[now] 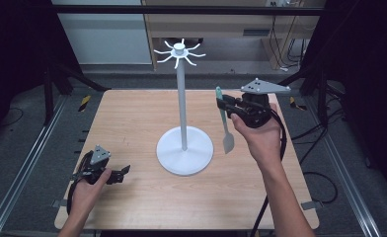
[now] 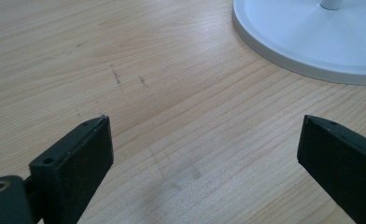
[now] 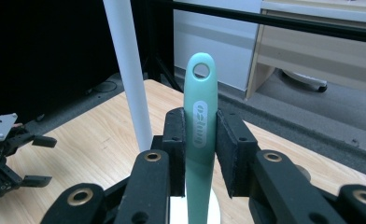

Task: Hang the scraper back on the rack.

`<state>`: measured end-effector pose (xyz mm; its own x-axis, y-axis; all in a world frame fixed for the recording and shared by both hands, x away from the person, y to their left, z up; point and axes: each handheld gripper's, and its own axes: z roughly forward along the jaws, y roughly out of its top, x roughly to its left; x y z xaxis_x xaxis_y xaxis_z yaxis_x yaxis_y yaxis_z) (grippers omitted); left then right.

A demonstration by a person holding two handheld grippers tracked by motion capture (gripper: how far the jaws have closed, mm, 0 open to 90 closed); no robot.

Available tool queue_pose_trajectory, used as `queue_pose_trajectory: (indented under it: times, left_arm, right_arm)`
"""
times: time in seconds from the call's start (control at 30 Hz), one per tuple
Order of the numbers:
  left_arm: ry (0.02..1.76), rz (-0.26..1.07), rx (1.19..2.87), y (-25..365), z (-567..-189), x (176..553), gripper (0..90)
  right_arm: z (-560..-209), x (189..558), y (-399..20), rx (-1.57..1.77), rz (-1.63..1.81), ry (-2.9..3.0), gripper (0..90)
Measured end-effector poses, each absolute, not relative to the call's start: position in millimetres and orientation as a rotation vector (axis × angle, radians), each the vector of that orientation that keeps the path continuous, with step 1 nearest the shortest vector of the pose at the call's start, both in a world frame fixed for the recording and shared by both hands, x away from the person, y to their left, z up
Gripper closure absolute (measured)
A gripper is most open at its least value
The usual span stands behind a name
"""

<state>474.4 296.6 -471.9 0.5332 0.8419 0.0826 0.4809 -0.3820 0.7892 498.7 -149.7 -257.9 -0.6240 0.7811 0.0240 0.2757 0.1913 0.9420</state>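
High view: right gripper (image 1: 226,104) pinching spatula (image 1: 225,123); left gripper (image 1: 123,174) spread, idle. Risk: blade clipping stand (image 1: 182,98), loop missing hook.

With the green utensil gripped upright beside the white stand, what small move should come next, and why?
Probably lift the right tool higher and ease it toward the hooks at the top of the white stand. It is shut on the green utensil, whose hanging hole points up, but in the high view the handle end sits well below the hooks. The left tool rests open above the table.
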Motion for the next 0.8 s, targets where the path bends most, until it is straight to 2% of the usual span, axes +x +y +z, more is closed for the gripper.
queue_pose_trajectory:
  times: [0.8]
  left_arm:
    - [1.067, 0.626, 2.042, 296.3, -472.1, 474.4, 3.2]
  right_arm:
    - [-232.1, 492.3, -138.7, 0.917, 1.466, 1.972, 74.5]
